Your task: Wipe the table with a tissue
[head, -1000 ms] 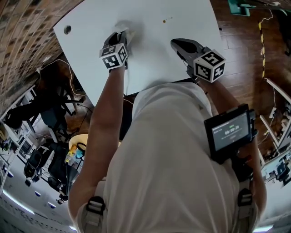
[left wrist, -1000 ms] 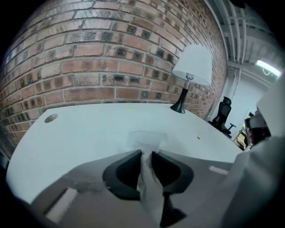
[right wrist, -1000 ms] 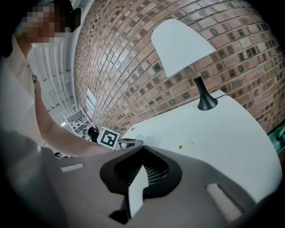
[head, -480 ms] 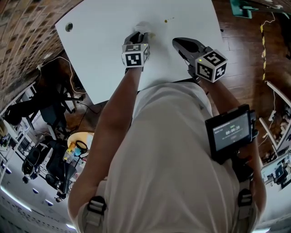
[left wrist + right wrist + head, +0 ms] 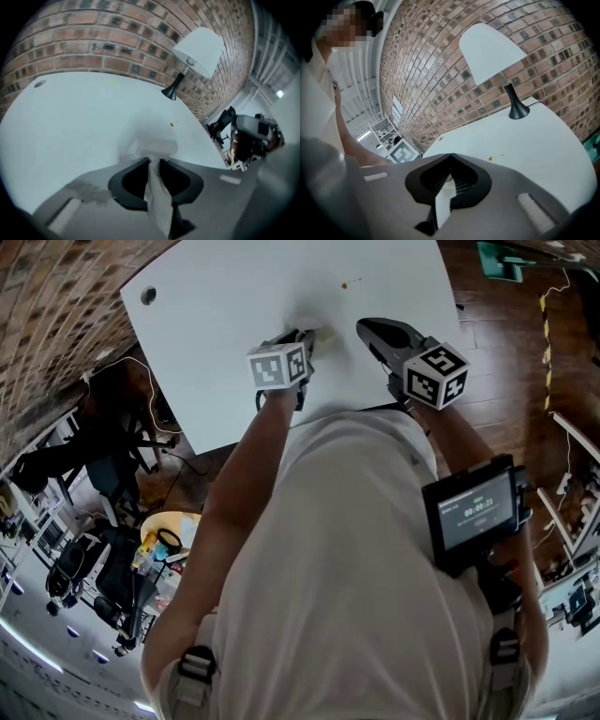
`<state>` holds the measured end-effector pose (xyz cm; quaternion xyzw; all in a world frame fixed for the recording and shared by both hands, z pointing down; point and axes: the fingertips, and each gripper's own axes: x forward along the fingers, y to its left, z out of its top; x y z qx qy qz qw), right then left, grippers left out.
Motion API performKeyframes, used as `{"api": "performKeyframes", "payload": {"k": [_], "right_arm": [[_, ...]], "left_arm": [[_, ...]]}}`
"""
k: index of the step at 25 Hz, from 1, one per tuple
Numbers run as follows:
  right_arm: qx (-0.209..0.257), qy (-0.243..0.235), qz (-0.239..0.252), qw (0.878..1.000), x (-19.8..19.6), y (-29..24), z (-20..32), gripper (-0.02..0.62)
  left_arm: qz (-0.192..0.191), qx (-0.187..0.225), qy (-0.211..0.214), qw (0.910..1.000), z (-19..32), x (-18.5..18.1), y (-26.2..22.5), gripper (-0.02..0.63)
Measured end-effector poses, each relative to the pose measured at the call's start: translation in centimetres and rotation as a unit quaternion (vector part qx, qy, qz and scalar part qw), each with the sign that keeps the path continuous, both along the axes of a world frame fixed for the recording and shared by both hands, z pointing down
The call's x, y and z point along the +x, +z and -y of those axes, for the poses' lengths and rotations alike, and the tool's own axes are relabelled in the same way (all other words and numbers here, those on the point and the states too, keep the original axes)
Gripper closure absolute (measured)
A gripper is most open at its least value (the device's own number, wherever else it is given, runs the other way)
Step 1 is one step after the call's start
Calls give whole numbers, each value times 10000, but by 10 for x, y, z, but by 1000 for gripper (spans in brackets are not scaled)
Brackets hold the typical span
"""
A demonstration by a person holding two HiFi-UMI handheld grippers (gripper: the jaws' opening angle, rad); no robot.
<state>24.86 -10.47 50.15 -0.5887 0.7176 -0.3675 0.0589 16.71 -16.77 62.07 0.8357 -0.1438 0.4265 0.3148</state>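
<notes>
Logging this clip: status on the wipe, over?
Left gripper shut on tissue, wad down on white table. Right gripper shut, empty, beside it. Orange speck ahead; nothing in the way.

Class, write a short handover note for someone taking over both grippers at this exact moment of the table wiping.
Left gripper: shut on the tissue, whose wad is pressed on the white table.
Right gripper: shut, empty, over the table's near edge.
Done: cannot tell how much is wiped.
To do: small orange specks lie beyond the tissue; probably wipe towards them.
</notes>
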Motion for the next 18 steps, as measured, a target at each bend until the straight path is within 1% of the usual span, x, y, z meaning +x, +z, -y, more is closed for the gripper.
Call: {"api": "performKeyframes", "payload": {"k": [1,2,5,7,9,11,14,16,18], "right_arm": [[20,13,-1,10000,1,-1,1,589],[41,27,-3,10000,1,-2,1,589],[69,61,-16,10000,3,-4,1,589],[54,65,-10,10000,2,-3,0,589],[48,52,0,10000,2,-2,-1,589],[47,41,5,10000,1,-1,-1,589],[65,34,8,10000,1,-2,0,589],[80,36,1,10000,2,-2,-1,589],[94,48,-7,9999,3,-3,-2,589]], "left_arm": [[-65,-37,-235,9997,7,-7,-5,526],[-109,10,-469,9988,18,-16,-9,526],[-129,318,-1127,9930,54,-47,-13,526],[-224,498,-1463,9877,73,-60,-14,526],[-253,572,-1698,9835,84,-68,-10,525],[-238,528,-1712,9835,82,-66,-4,525],[-236,400,-1514,9874,61,-52,5,526],[-321,317,-1372,9895,43,-38,11,526],[-285,196,-1246,9916,26,-26,8,526]]}}
